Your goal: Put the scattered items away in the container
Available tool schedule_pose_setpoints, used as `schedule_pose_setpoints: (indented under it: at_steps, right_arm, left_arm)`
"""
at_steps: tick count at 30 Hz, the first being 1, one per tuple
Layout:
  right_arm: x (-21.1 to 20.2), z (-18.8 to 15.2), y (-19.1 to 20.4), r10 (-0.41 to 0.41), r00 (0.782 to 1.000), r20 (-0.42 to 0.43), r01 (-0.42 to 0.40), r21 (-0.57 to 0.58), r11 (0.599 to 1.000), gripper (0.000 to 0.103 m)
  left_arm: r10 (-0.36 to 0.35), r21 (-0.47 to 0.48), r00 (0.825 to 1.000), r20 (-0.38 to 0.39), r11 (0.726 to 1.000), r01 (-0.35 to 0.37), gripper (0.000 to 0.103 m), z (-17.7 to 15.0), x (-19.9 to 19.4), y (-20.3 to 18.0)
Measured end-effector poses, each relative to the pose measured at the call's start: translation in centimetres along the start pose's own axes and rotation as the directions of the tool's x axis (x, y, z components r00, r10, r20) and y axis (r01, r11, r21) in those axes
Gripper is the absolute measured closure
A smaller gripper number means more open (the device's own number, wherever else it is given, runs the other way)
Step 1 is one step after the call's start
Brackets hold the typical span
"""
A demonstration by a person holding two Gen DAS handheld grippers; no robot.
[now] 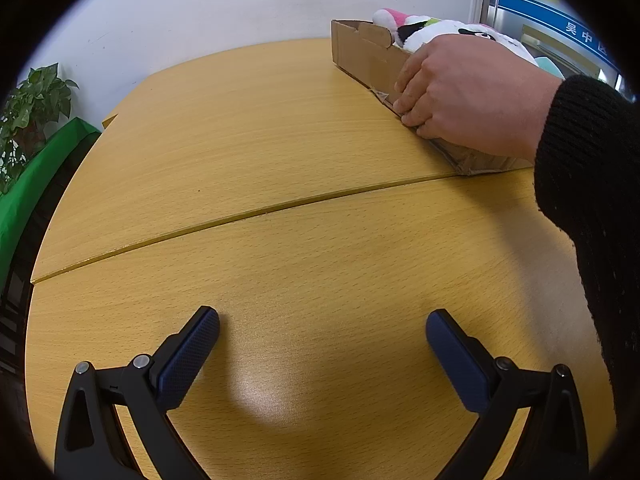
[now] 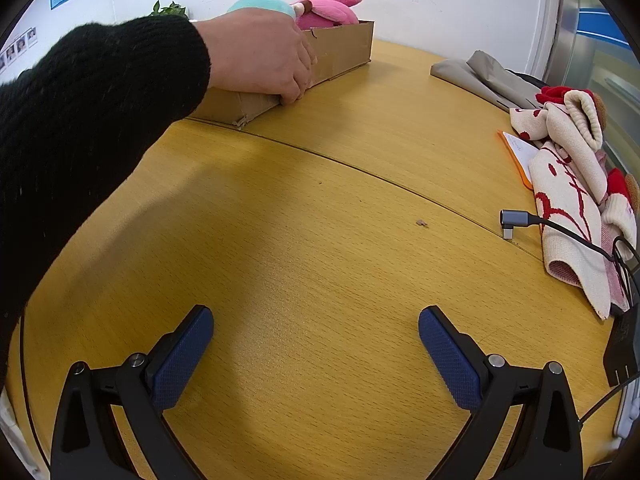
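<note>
A shallow cardboard box (image 1: 368, 56) stands at the far side of the wooden table (image 1: 260, 160), holding plush toys: a white, black and pink one (image 1: 424, 28). In the right wrist view the box (image 2: 344, 52) shows a pink plush (image 2: 332, 8) and a teal one (image 2: 260, 2). A bare hand in a black sleeve (image 1: 460, 92) grips the box's near wall; it also shows in the right wrist view (image 2: 264, 52). My left gripper (image 1: 322, 332) is open and empty above bare table. My right gripper (image 2: 316, 332) is open and empty too.
At the right in the right wrist view lie a heap of cream-and-red knitwear (image 2: 572, 168), a grey folded cloth (image 2: 480, 72), an orange-edged notebook (image 2: 520, 152) and a grey cable plug (image 2: 514, 220). A potted plant (image 1: 32, 108) and green cloth (image 1: 36, 176) sit beyond the left edge.
</note>
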State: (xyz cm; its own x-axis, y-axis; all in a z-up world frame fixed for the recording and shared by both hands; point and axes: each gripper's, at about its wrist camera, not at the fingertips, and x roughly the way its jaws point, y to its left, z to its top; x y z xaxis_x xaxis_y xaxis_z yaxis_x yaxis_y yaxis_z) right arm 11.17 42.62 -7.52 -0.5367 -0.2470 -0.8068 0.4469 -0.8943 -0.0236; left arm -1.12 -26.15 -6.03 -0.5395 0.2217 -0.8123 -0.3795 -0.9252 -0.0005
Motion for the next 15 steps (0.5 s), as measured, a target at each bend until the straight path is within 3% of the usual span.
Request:
schedule_pose_setpoints:
  at_steps: [15]
  right_arm:
    - [0.01, -0.01, -0.01, 0.000, 1.000, 0.000, 0.000, 0.000, 1.000, 0.000]
  left_arm:
    - [-0.003, 0.004, 1.000, 0.000, 1.000, 0.003, 0.000, 0.00, -0.01, 0.01]
